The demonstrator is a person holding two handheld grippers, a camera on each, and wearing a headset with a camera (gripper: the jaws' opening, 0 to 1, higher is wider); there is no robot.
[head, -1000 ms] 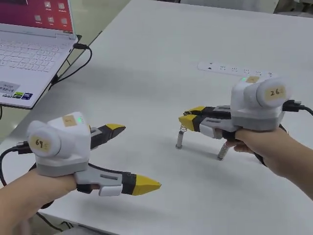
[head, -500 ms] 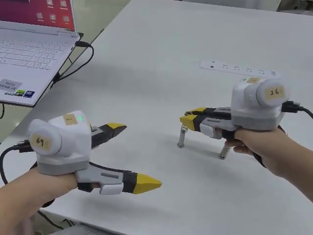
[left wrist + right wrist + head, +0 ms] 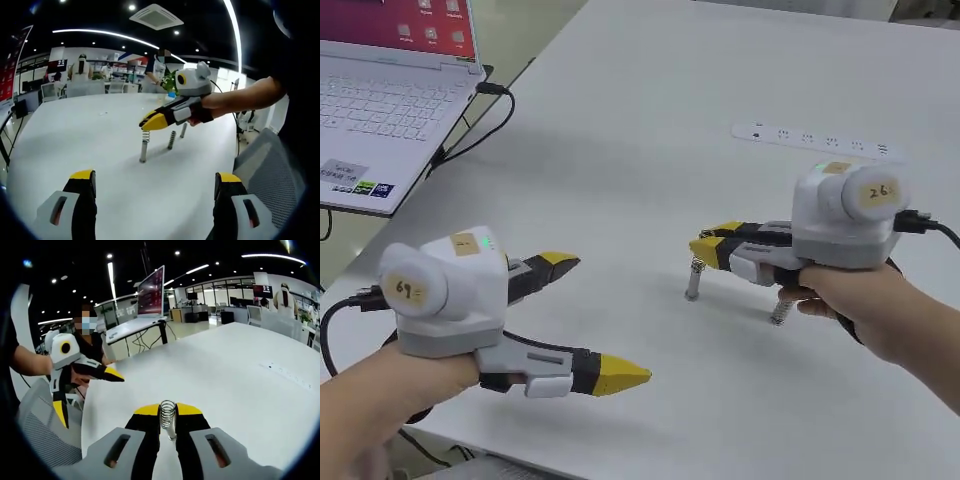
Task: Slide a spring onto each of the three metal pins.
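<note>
Here, the jaws of the right gripper (image 3: pixel 168 410) stand almost closed, pinching the top coils of a spring (image 3: pixel 168 419) whose lower turns sit over the head of an upright pin (image 3: pixel 692 288) on the white table (image 3: pixel 620 150). Near it, a 2nd pin (image 3: pixel 171 140) already wears coils, and a 3rd pin (image 3: pixel 183 130) stands behind; whether it carries a spring is too small to tell. The spring looks light and soft. It will likely buckle or ping away if squeezed hard, so the hold belongs across its upper turns, gently, with its axis in line with the pin. The slim pin seems free-standing and could tip under a sideways push. Well apart, the left gripper (image 3: pixel 600 318) hovers with jaws wide open, holding nothing.
</note>
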